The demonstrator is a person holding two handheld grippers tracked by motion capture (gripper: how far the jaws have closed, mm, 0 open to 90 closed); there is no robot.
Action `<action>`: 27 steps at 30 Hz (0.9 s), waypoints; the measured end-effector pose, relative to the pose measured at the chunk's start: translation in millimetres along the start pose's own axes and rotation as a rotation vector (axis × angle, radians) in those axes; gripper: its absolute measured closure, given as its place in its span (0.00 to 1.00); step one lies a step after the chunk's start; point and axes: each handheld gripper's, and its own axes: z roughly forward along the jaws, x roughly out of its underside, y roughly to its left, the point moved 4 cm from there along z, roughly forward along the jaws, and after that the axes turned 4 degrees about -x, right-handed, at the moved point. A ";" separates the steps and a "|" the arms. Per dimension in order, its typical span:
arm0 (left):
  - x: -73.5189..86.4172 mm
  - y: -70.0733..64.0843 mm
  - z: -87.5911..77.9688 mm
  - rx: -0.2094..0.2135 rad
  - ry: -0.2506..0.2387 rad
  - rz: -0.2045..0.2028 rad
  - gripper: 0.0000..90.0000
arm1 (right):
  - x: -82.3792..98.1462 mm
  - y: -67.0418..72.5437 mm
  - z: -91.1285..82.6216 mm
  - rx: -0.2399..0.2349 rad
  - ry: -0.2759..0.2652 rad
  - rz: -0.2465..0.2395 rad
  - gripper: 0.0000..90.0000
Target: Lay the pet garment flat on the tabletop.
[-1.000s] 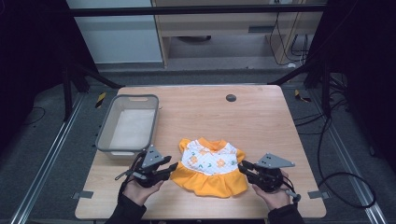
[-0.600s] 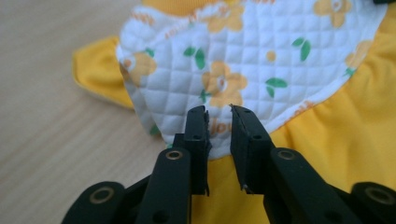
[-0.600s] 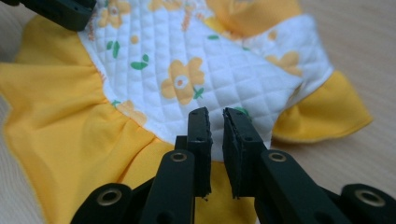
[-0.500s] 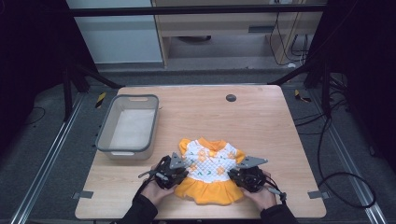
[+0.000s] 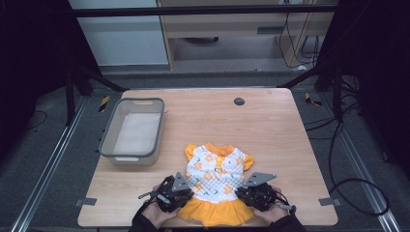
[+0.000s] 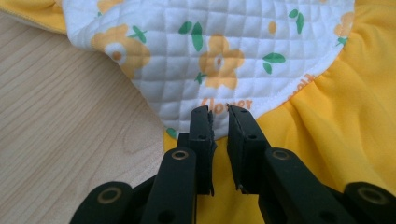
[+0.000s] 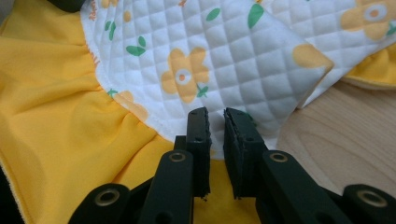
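While the left gripper (image 5: 186, 194) sits at the near left edge of the little dress (image 5: 216, 181), its two black jaws stand close together with a narrow gap, having just been closing; in the left gripper view (image 6: 219, 112) a bunched fold of the white quilted cloth rises between the tips, which look to be pinching it where the white top meets the yellow skirt (image 6: 336, 140). At the near right edge of the dress, the right gripper (image 5: 245, 193) shows the same narrow gap, its jaws having closed and then eased a touch, and in the right gripper view (image 7: 215, 114) a raised fold of the white cloth sits between the tips at that same seam. Each gripper is held by a hand (image 5: 154, 212) coming in from the near side. Spread flat on the wooden table (image 5: 270, 125), the dress lies near the near edge, a little right of centre, collar toward the far side and yellow skirt toward the person. Well to its far left stands a grey bin (image 5: 133, 130), and a small dark disc (image 5: 239, 101) sits near the table's far edge.
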 end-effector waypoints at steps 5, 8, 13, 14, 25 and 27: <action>-6.5 4.9 -10.1 0.001 -0.049 -0.013 0.79 | -5.4 0.9 -5.4 -0.007 -0.044 -0.002 0.84; -21.9 18.1 -27.2 -0.034 -0.141 -0.030 0.72 | -16.7 -3.9 -19.8 0.016 -0.150 0.003 0.79; -40.1 39.1 -33.1 -0.090 -0.209 -0.045 0.66 | -29.9 -21.4 -30.3 0.071 -0.225 0.025 0.73; -48.6 50.8 -29.9 -0.108 -0.232 -0.062 0.63 | -35.3 -32.3 -31.7 0.098 -0.240 0.037 0.71; -78.4 91.1 9.4 -0.203 -0.215 -0.092 0.56 | -52.6 -77.8 -15.9 0.163 -0.239 0.114 0.64; -82.0 97.3 20.9 -0.221 -0.192 -0.087 0.55 | -54.4 -83.5 -9.4 0.167 -0.227 0.129 0.64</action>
